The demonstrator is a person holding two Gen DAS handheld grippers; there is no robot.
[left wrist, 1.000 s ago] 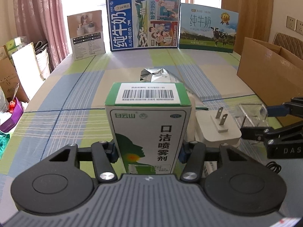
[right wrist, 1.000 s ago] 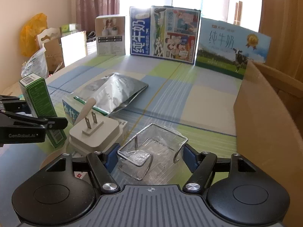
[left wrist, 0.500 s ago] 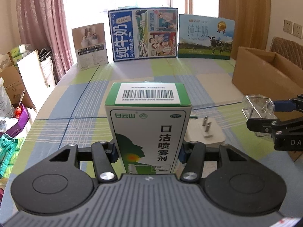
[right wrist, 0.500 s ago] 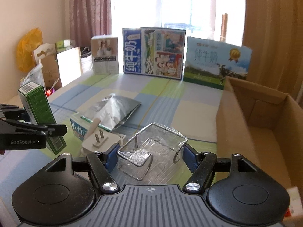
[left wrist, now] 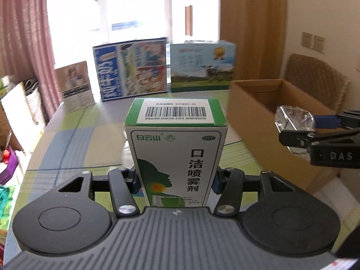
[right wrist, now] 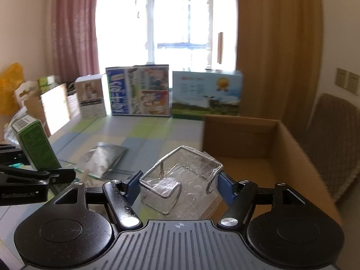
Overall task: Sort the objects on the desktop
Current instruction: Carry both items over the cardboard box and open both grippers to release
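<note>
The left gripper (left wrist: 175,181) had its fingers (left wrist: 134,181) pinching a green-and-white spray box (left wrist: 177,148) by its two narrow sides, low on the carton, so the box stood upright with its barcode end up and its printed face toward the camera. Gripping low probably left the top free to tip into a container. The box was off the counter (left wrist: 74,139), in the air to the left of the cardboard box (left wrist: 258,103).

The right gripper (right wrist: 178,185) had its fingers (right wrist: 226,190) pinching a clear wire-framed holder (right wrist: 182,180) wrapped in plastic film, one blue pad on each side of the frame. The holder was tilted, its far rim higher, and it hung just at the near-left corner of the cardboard box (right wrist: 290,146), whose open top faced up and seemed nearly empty as far as could be seen. In the left view the same holder (left wrist: 294,119) showed at the right edge, in front of the carton wall.

Both items seemed to be carried toward that open carton, which looked like the sorting bin; it sat at the right end of the counter so either hand could reach it. On the counter a silver pouch (right wrist: 103,159) lay flat, unsorted, beyond the left gripper (right wrist: 38,180). Milk cartons (right wrist: 139,90) stood along the far edge, a backdrop rather than sorting goods, by the look of it.
</note>
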